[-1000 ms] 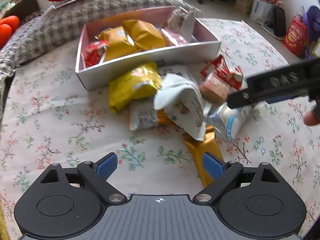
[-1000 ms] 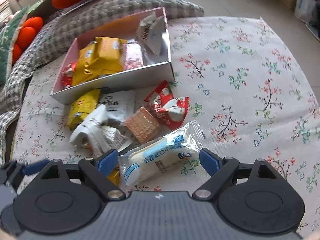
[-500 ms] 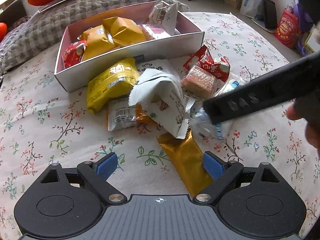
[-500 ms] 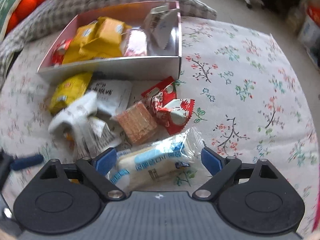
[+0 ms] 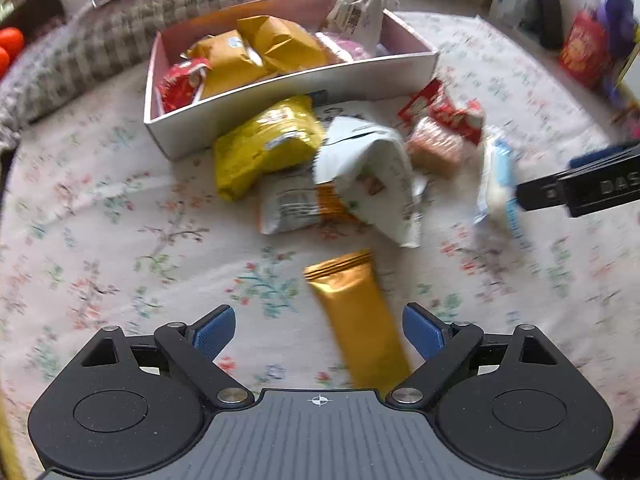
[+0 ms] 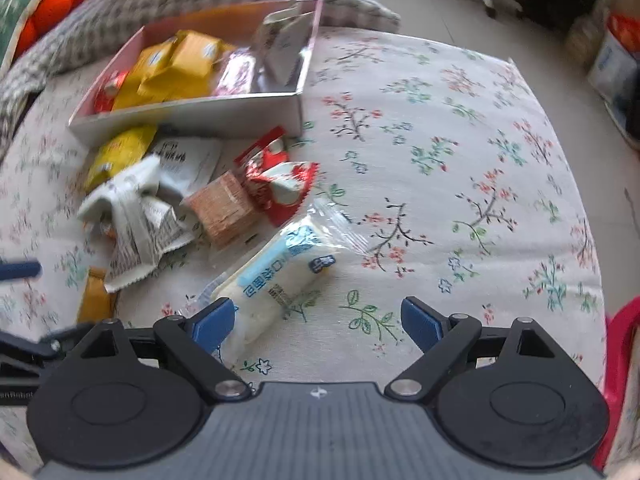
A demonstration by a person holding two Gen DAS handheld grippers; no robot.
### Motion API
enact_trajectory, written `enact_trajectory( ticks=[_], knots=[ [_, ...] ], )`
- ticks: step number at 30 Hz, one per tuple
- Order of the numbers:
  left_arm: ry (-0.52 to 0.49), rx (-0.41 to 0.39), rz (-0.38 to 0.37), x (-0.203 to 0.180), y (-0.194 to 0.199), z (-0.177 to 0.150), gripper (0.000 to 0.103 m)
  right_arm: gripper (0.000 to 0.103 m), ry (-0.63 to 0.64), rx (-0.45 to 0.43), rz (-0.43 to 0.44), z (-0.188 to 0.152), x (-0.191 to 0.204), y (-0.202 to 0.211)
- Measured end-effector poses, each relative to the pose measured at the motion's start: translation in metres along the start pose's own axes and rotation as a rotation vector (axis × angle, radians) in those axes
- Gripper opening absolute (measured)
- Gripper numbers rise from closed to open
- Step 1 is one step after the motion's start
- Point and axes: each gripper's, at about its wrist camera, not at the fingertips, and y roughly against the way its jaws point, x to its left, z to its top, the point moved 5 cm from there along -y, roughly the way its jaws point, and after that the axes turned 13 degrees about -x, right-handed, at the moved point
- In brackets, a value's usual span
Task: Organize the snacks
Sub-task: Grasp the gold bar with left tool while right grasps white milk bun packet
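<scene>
Left gripper (image 5: 318,334): jaws spread, gold bar wrapper (image 5: 360,320) lying loose between them.
Right gripper (image 6: 316,324): spread, gripping nothing; white-and-blue packet (image 6: 276,276) beside its left finger.
Box (image 6: 192,114): behind the loose pile, partly filled.

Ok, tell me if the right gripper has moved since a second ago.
Yes, the right gripper shifted right: the blue-and-white packet sat centred between its fingers, now by the left one.

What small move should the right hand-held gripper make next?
Probably ease the right hand-held gripper forward and close on the blue-and-white clear-wrapped snack bar. Its jaws stand open, the bar's near end lies beside the left pad, and the bar is still outside the pink cardboard box.
</scene>
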Motion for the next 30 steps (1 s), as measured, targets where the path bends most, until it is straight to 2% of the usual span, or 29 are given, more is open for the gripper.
enact_trajectory(
  ticks=[4,7,9,11,13,15,18,21,22,25,30],
  knots=[
    [0.019,0.025,-0.068,-0.011,0.000,-0.003,0.091,0.088,-0.108,0.029,0.070,0.000,0.000,-0.003],
    [0.004,0.049,-0.069,-0.017,-0.004,-0.008,0.087,0.087,-0.143,0.058,0.127,-0.002,0.010,-0.008],
    [-0.002,0.063,-0.064,-0.018,-0.006,-0.013,0.080,0.086,-0.146,0.071,0.139,-0.003,0.017,-0.013],
    [0.011,0.065,-0.068,-0.016,-0.007,-0.014,0.079,0.087,-0.156,0.085,0.141,-0.002,0.021,-0.021],
    [0.026,0.058,-0.071,-0.014,-0.006,-0.013,0.071,0.088,-0.166,0.077,0.135,-0.002,0.024,-0.024],
    [0.041,0.050,-0.067,-0.011,-0.004,-0.013,0.058,0.086,-0.156,0.069,0.118,-0.001,0.027,-0.025],
    [0.034,0.044,-0.037,-0.007,-0.004,-0.012,0.040,0.076,-0.128,0.057,0.091,-0.001,0.028,-0.028],
    [0.025,0.041,-0.020,-0.005,-0.003,-0.012,0.031,0.062,-0.108,0.048,0.071,-0.001,0.027,-0.026],
    [0.021,0.040,-0.015,-0.005,-0.003,-0.011,0.029,0.055,-0.100,0.045,0.061,-0.001,0.026,-0.025],
    [0.024,0.040,-0.017,-0.003,-0.004,-0.011,0.027,0.044,-0.082,0.041,0.052,-0.002,0.020,-0.020],
    [0.064,0.045,-0.035,0.002,-0.003,-0.010,0.026,0.031,-0.043,0.023,0.045,-0.004,0.021,-0.016]
  ],
)
